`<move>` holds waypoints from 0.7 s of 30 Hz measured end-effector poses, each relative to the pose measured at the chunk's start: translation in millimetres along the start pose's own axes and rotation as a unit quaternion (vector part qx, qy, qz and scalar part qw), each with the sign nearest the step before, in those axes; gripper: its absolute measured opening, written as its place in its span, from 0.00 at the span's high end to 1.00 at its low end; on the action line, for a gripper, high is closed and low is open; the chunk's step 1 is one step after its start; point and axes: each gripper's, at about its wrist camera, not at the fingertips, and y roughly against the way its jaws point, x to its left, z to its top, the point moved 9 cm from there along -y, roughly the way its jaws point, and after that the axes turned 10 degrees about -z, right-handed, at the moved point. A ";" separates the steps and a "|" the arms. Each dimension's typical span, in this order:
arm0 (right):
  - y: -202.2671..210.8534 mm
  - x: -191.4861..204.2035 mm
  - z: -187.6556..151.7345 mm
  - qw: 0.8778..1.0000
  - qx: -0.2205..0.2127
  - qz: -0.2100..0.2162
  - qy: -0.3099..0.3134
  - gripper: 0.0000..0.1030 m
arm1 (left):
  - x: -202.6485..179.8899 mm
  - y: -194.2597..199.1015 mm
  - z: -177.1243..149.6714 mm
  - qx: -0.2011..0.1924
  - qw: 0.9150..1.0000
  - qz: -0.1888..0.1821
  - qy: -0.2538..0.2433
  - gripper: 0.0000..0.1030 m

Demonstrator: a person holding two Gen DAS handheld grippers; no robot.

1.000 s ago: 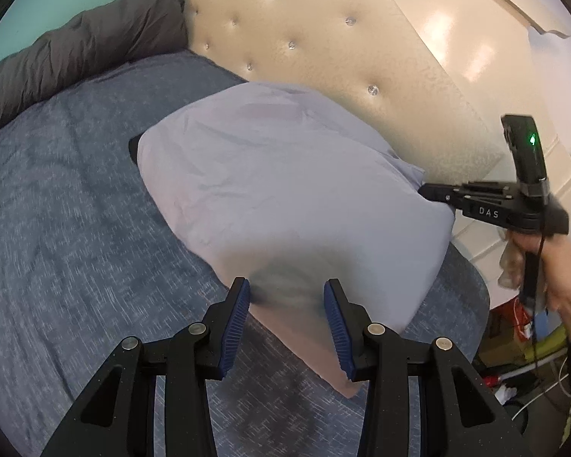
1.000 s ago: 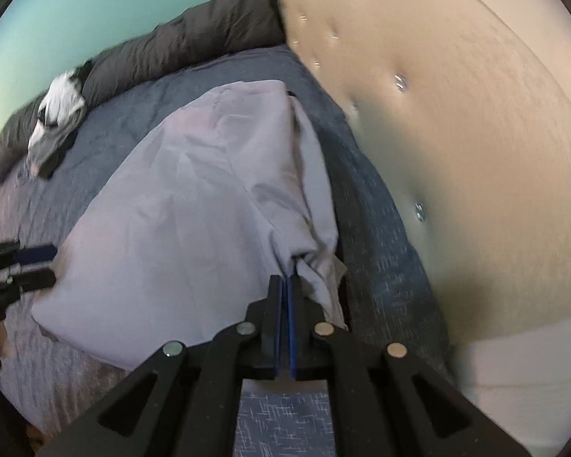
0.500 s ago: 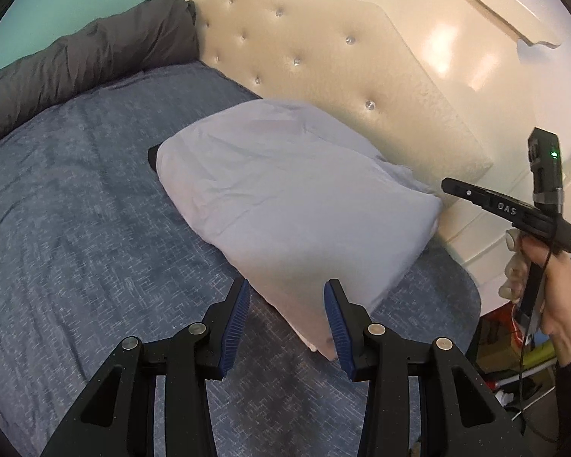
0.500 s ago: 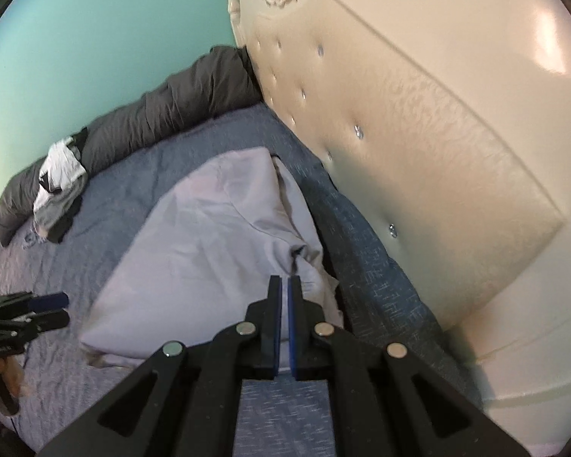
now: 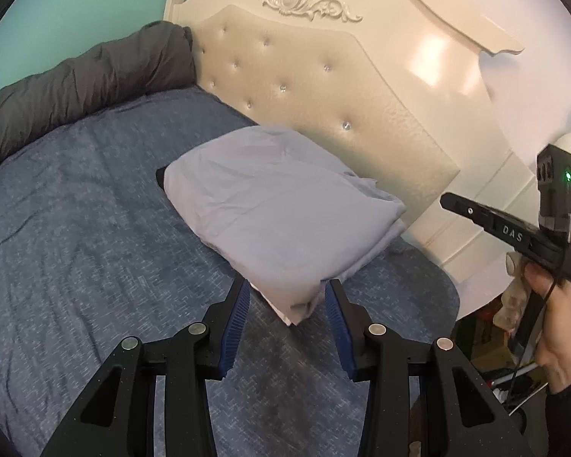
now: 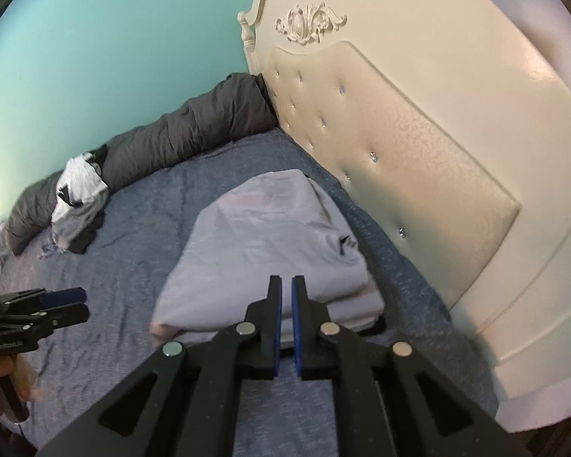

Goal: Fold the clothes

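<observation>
Both claws hang clear above the folded garment [image 5: 281, 205] (left [image 5: 287, 304] open, right [image 6: 286, 297] opening, empty).

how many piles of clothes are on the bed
2: the folded lavender garment beside the headboard, and a white and dark heap against the grey duvet. More could lie out of view.

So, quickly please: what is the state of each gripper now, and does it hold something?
Left gripper: open, holding nothing; the folded lilac garment lies beyond it on the bed.
Right gripper: jaws opening, a narrow gap, nothing between them.
</observation>
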 end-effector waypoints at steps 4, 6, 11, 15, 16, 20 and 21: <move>30.3 14.8 -5.6 1.000 -0.015 0.001 -0.001 0.95 | -9.3 21.7 -4.7 -0.009 1.000 0.003 -0.003 0.52; 46.3 21.8 -8.7 1.000 -0.023 0.003 -0.002 0.95 | -13.2 32.6 -7.7 -0.013 1.000 0.004 -0.004 0.51; 78.0 34.4 -17.9 0.999 -0.034 0.010 -0.013 0.95 | -24.6 59.8 -17.5 -0.023 1.000 0.005 -0.011 0.48; 104.1 44.4 -28.1 0.999 -0.046 0.010 -0.012 0.95 | -32.7 79.9 -24.2 -0.031 0.999 0.009 -0.016 0.44; 109.8 46.1 -30.2 0.999 -0.048 0.011 -0.013 0.95 | -34.7 85.2 -25.6 -0.033 0.999 0.010 -0.017 0.42; 130.9 51.2 -38.5 0.998 -0.055 0.012 -0.019 0.93 | -42.8 105.6 -29.8 -0.044 0.999 0.011 -0.023 0.41; 135.6 52.3 -40.0 0.998 -0.056 0.012 -0.020 0.91 | -44.9 110.2 -31.0 -0.047 0.999 0.011 -0.024 0.41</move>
